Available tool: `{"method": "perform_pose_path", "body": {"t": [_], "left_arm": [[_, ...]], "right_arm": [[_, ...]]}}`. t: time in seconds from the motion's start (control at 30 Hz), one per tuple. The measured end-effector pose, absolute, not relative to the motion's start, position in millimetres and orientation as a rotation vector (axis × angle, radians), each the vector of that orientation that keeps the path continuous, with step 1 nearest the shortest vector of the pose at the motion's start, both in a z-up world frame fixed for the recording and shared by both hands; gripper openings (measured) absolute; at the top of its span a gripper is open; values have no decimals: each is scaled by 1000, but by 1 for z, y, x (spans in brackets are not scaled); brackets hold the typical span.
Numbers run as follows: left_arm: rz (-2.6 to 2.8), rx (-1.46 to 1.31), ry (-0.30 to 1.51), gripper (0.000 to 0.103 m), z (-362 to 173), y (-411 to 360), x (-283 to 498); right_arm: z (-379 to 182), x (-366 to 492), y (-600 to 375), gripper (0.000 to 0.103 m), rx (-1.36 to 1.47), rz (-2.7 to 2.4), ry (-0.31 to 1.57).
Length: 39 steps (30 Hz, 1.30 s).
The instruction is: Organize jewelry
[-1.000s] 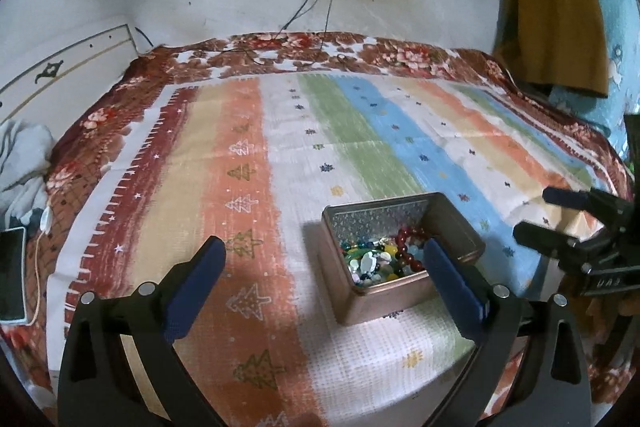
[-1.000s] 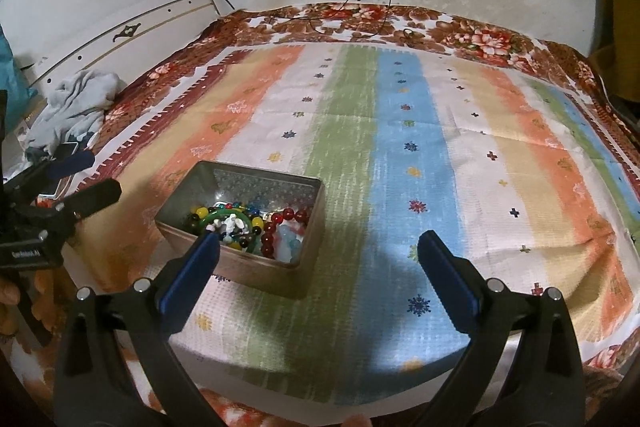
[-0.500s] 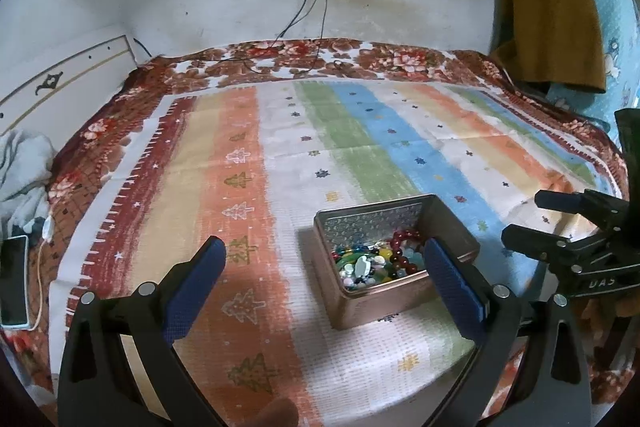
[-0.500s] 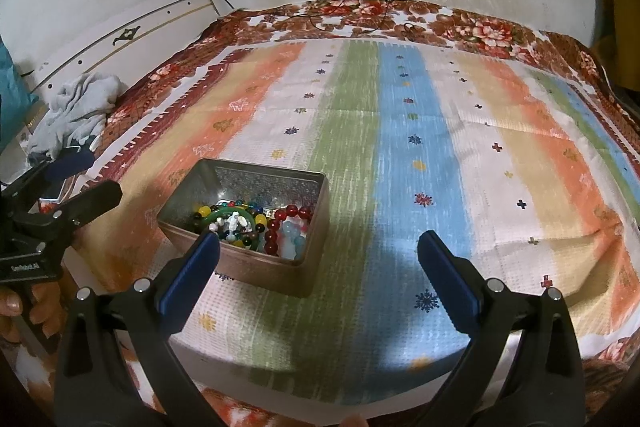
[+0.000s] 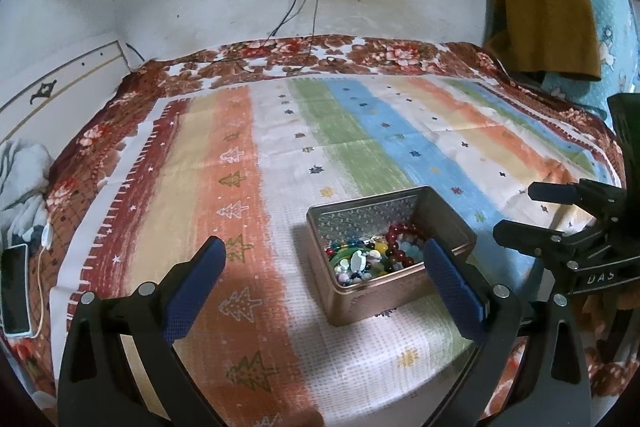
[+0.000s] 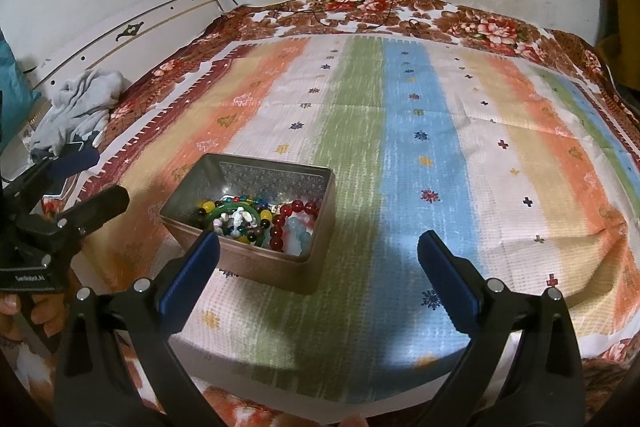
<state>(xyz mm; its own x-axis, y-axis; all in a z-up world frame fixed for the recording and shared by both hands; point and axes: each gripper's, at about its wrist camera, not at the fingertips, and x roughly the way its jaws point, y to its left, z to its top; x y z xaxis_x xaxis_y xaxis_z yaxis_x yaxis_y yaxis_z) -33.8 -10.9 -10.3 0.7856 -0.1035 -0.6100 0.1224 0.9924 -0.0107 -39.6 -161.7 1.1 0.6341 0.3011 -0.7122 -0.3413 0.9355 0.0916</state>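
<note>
Two hand-held grippers poised over an open metal tin of beaded jewelry on a striped bedspread.

The rectangular copper-coloured metal tin sits near the front edge of the multicoloured striped woven bedspread, holding a dark red bead bracelet, a green bangle and mixed coloured beads. The left gripper hangs above the cloth with its blue-padded jaws spread wide, empty, the tin just inside its right finger. The right gripper is likewise spread wide and empty, the tin beside its left finger.
</note>
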Motion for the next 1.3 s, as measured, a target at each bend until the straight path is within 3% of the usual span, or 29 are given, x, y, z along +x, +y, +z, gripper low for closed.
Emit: {"method": "perform_pose_path", "body": {"t": [1.3], "left_arm": [[-131,24,660,97,-11,-8,-33]], "right_arm": [[-9,-42,-150,98,-83,404,830]]}}
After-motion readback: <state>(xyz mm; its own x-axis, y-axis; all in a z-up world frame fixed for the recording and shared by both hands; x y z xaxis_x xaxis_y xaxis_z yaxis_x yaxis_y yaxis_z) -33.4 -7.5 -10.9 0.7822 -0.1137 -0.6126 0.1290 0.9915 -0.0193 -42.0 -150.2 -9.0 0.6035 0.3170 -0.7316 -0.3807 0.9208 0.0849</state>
